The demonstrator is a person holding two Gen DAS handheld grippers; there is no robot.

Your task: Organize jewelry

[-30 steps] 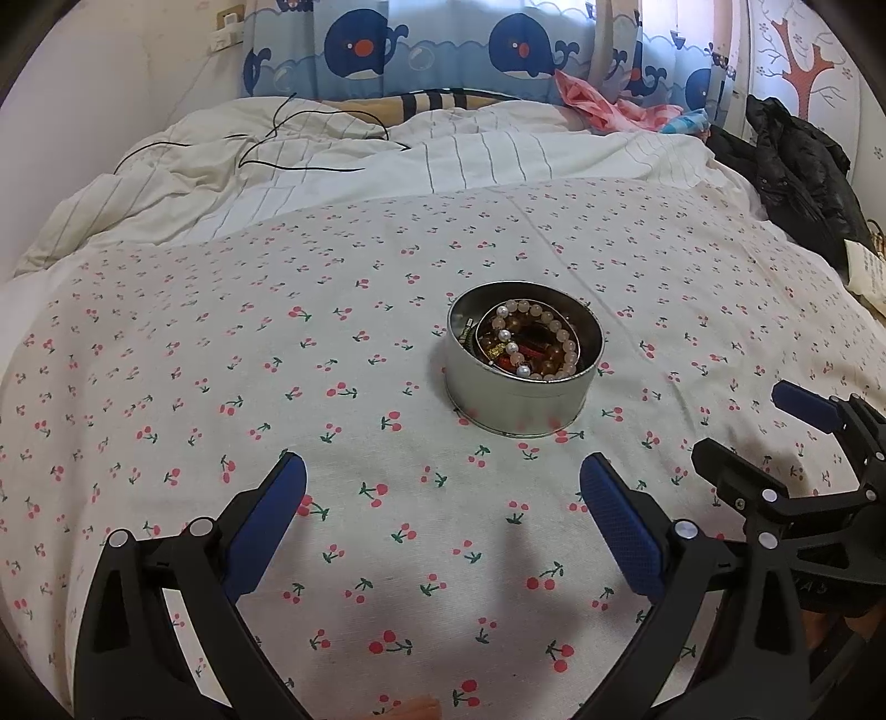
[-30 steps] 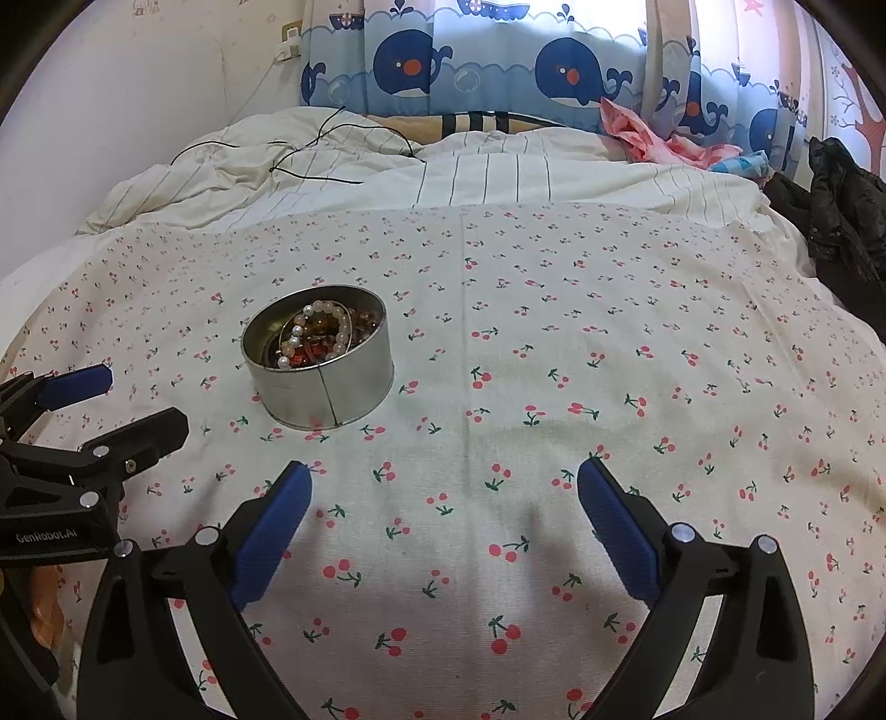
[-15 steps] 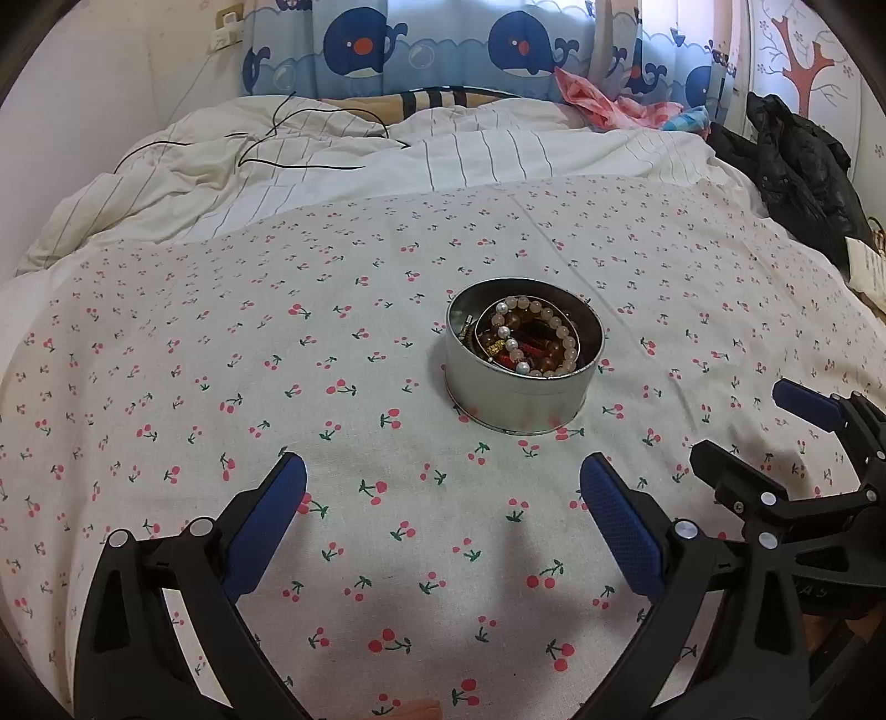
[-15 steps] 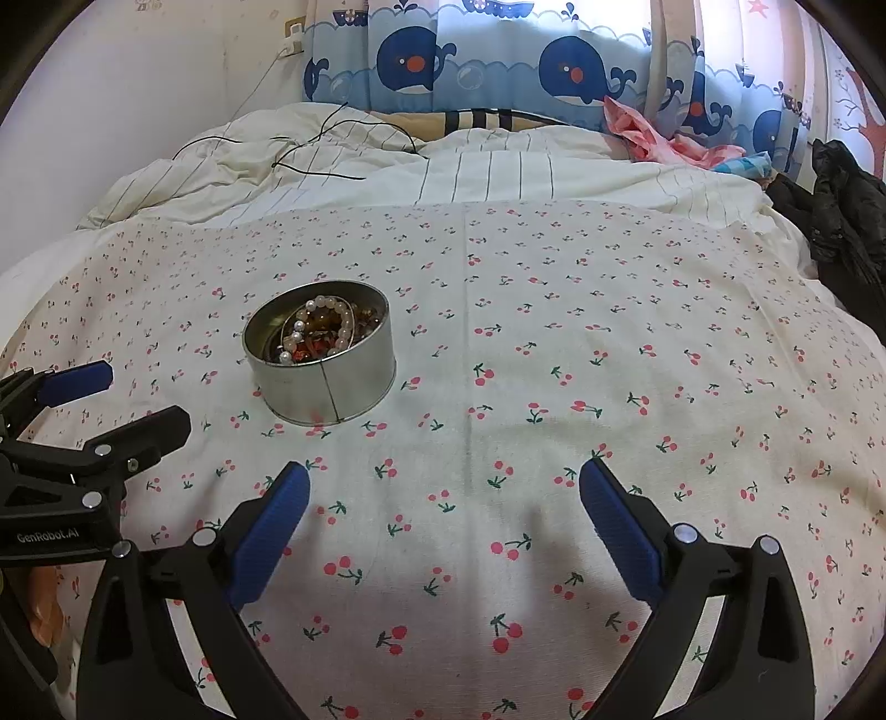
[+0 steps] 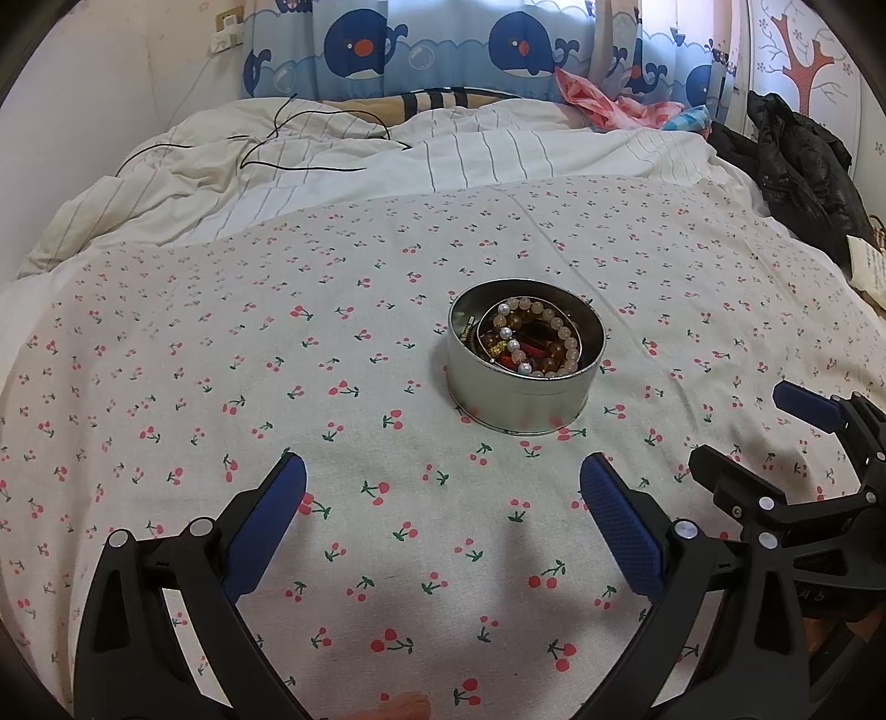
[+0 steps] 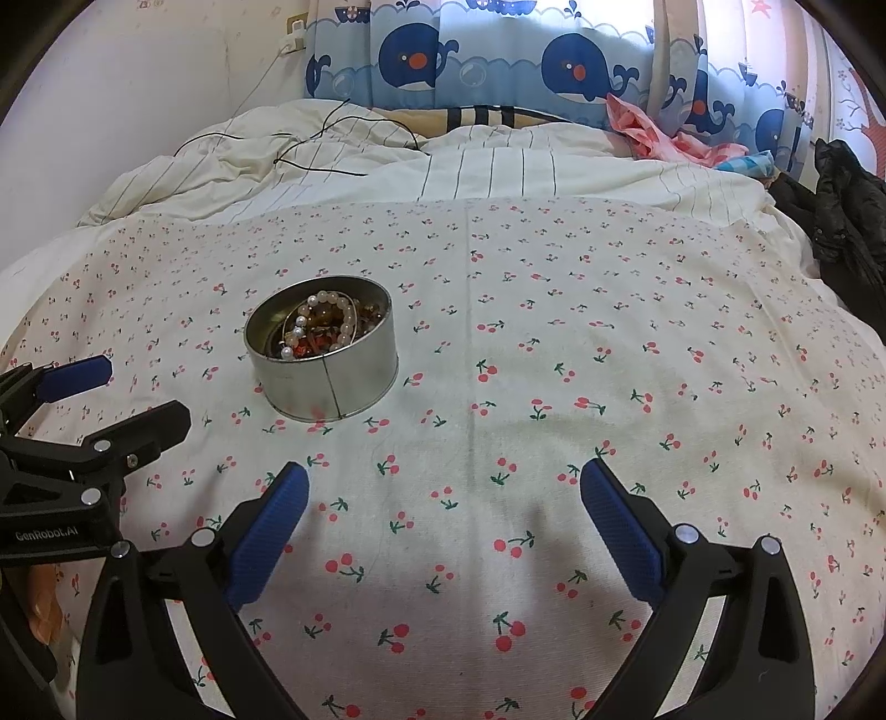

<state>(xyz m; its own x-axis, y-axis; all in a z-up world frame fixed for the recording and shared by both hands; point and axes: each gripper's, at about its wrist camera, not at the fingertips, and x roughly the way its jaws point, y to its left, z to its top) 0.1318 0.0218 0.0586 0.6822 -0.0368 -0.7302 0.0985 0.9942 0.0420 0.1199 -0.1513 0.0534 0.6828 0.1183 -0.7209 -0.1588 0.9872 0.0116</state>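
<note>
Bed with cherry-print sheet, round metal tin of jewelry on it, both tongs apart and empty.

Tin sits upright mid-sheet, ahead of the left tongs and ahead-left of the right tongs, touching neither. Inside: pale bead bracelet on top of a tangle of red, amber and dark pieces; individual items underneath can't be separated. Behind the sheet: rumpled striped duvet with a thin black cable across it, whale-print curtain at the head, pink cloth against it, black jacket piled at the right edge. Wall plate top left, detail too small. Fisheye rim cuts off the bed's sides; tongs' bodies run out of frame at the bottom.
</note>
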